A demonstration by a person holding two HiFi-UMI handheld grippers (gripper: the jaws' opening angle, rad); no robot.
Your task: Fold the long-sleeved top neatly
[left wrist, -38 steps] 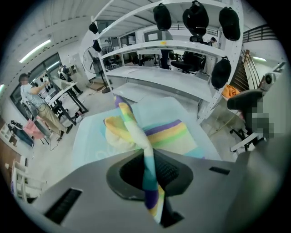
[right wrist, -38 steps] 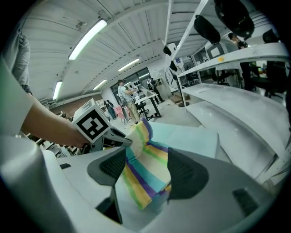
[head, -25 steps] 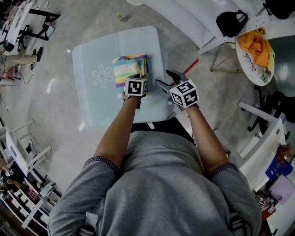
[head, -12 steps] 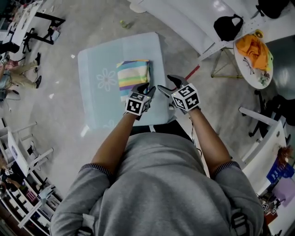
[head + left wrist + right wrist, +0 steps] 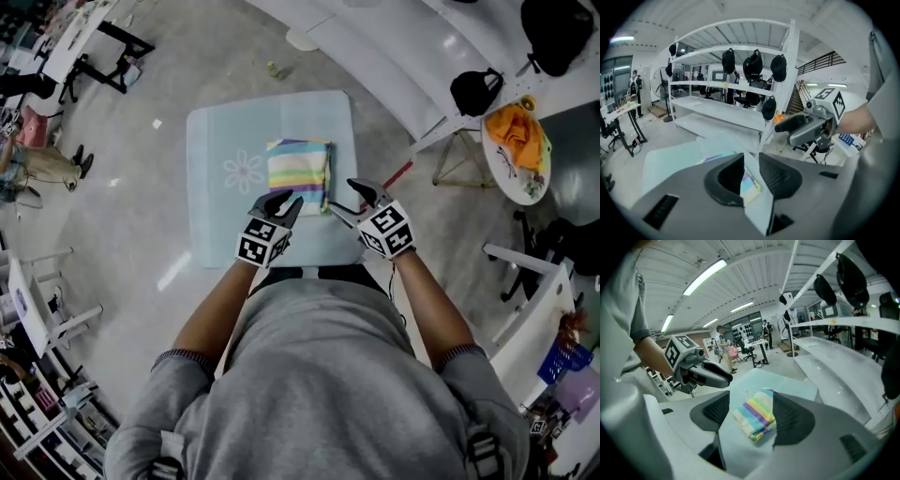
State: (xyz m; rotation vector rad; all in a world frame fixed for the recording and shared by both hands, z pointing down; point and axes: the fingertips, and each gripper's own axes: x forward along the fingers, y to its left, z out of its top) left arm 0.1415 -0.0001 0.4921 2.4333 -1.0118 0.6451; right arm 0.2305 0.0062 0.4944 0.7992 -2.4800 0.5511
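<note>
1. The long-sleeved top point(image 5: 298, 176) is folded into a small striped rectangle with pastel bands of yellow, green, blue and purple. It's lying flat on the light blue table point(image 5: 217, 220).
2. On the table it sits in the right half, just right of a white flower print point(image 5: 244, 172), and a bit closer to the far edge than the near one.
3. The left gripper point(image 5: 751, 159) is on the near side of the top, around its near left corner, and clear of the fabric. Its jaws have just been closing and only a narrow slot is left between them. Nothing is in that slot; you just see a bit of the top through it, further off.
4. The right gripper point(image 5: 751, 398) is off the near right corner of the top. Its jaws are spread noticeably wider than the left one's. The top shows in the gap, but it's lying on the table beyond the jaws and the pads aren't on it.
5. Neither claw is touching the top, and the two sit side by side with a gap between them.
6. On the far side of the table there's a white shelf rack point(image 5: 736, 82) with black bags hanging off it.
</note>
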